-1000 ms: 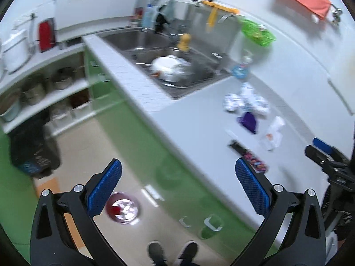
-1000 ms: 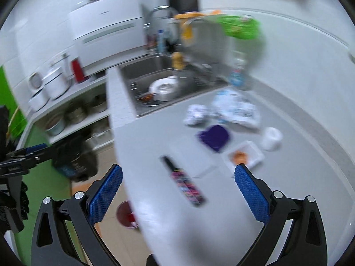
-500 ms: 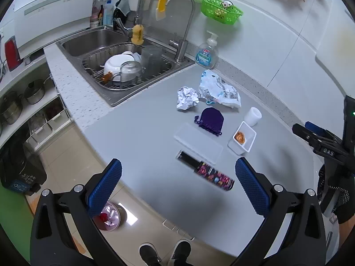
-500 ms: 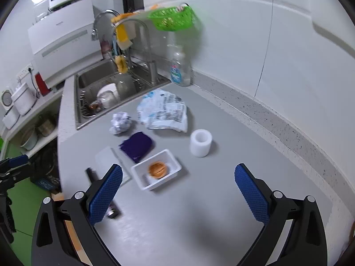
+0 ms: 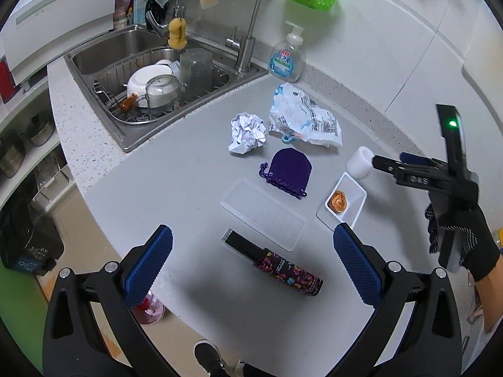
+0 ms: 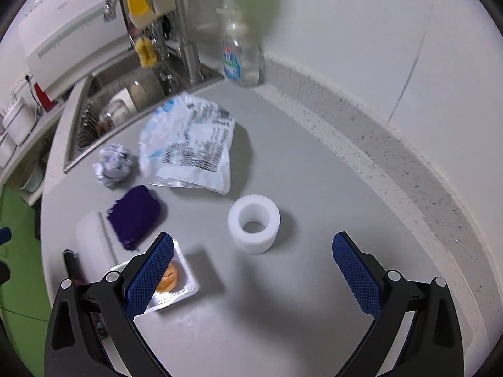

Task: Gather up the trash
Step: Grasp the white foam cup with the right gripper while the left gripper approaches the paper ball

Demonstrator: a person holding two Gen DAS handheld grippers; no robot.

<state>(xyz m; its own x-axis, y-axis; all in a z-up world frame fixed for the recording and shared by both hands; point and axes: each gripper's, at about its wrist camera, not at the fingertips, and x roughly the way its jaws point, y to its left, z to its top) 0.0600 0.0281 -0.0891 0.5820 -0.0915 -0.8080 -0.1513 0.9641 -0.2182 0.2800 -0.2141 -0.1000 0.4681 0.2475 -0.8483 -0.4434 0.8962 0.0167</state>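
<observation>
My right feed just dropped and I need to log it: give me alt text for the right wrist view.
The open right claw hovers over a grey counter, aimed at a white foam ring standing just ahead. To the left lie a white tray holding an orange scrap, a purple pouch, a crumpled bag and a paper ball; the sink sits behind.

Premises: a domestic kitchen. Upper left of the left wrist view shows a stainless steel sink (image 5: 125,62) holding a wire rack with washed bowls (image 5: 147,83), served by a gooseneck tap (image 5: 248,15). A soap dispenser (image 5: 286,59) stands against the white wall. Open shelves at far left carry pots (image 5: 39,130). A grey countertop (image 5: 188,172) fills the centre.
</observation>
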